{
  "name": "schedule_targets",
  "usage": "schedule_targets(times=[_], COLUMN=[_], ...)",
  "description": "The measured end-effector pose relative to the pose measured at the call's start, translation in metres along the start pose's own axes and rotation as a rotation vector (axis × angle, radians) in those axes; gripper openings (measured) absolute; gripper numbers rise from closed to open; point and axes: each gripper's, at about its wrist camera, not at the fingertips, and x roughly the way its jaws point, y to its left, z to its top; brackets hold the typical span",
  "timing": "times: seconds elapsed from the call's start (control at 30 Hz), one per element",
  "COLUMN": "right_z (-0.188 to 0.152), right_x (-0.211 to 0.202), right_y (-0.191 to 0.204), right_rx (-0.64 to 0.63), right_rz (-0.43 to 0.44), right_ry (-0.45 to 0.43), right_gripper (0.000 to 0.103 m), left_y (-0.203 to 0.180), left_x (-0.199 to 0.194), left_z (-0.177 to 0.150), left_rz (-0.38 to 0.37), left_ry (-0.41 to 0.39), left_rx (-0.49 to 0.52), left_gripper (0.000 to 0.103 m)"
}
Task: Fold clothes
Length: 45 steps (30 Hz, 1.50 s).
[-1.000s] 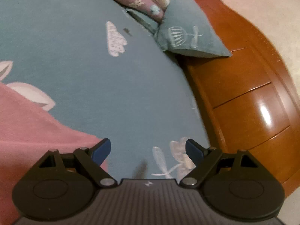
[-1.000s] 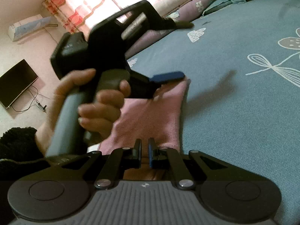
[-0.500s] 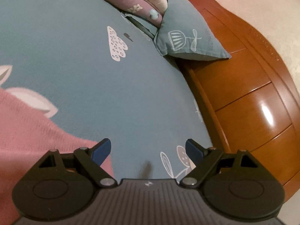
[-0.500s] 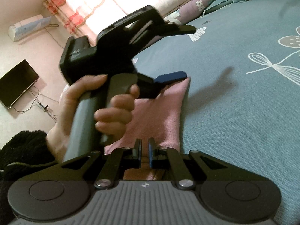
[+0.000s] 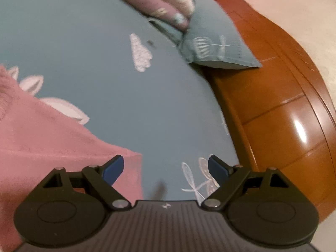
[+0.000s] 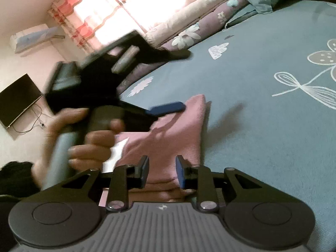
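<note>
pink garment (image 6: pixel 178 138) on bed (image 6: pixel 262 136), right gripper (image 6: pixel 161 171) parted

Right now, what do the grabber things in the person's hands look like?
Each gripper is black plastic. The right gripper has two round discs, silver pivot screws, a ribbed grey body with a small white mark, and fingers with blue pads. The left gripper looks the same. Seen from the right wrist, it has a grey handle, held by a hand with a fuzzy black sleeve.
</note>
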Motion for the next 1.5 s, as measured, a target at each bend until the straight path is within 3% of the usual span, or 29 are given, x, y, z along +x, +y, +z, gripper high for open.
schedule_targets(times=[0.13,0.27,0.4,0.63,0.77,0.9,0.97,1.17,1.3,1.5], right_z=[0.001,0.000,-0.003,-0.005,-0.003,-0.003,-0.004,-0.001,0.004,0.005], right_x=[0.002,0.001,-0.002,-0.010,-0.015,-0.017,-0.016,-0.025,-0.040,-0.049], right_y=[-0.002,-0.001,0.004,0.008,0.004,-0.001,0.001,-0.001,-0.016,-0.024], right_rx=[0.007,0.013,0.007,0.004,0.013,0.041,0.041,0.017,0.072,0.112], right_rz=[0.013,0.022,0.023,0.013,0.007,0.007,0.008,0.005,-0.014,-0.033], right_ry=[-0.001,-0.005,-0.008,-0.008,-0.019,-0.030,-0.026,-0.032,-0.072,-0.096], right_gripper=[0.033,0.039,0.039,0.040,0.047,0.047,0.047,0.048,0.049,0.050], left_y=[0.001,-0.006,-0.014,-0.018,-0.021,-0.018,-0.013,-0.019,-0.025,-0.012], left_x=[0.010,0.013,0.007,0.019,0.005,0.003,0.012,0.005,-0.017,-0.012], left_z=[0.001,0.005,0.004,0.002,0.005,0.000,-0.003,-0.002,-0.013,-0.041], left_rz=[-0.004,0.026,-0.024,0.013,-0.024,-0.038,-0.013,-0.049,-0.085,-0.070], left_ry=[-0.019,-0.010,-0.027,-0.014,-0.008,0.029,0.032,0.028,0.013,0.045], left_rx=[0.007,0.021,0.024,0.055,0.033,0.043,0.047,0.006,0.001,-0.016], left_gripper=[0.096,0.096,0.096,0.096,0.096,0.096,0.096,0.096,0.096,0.096])
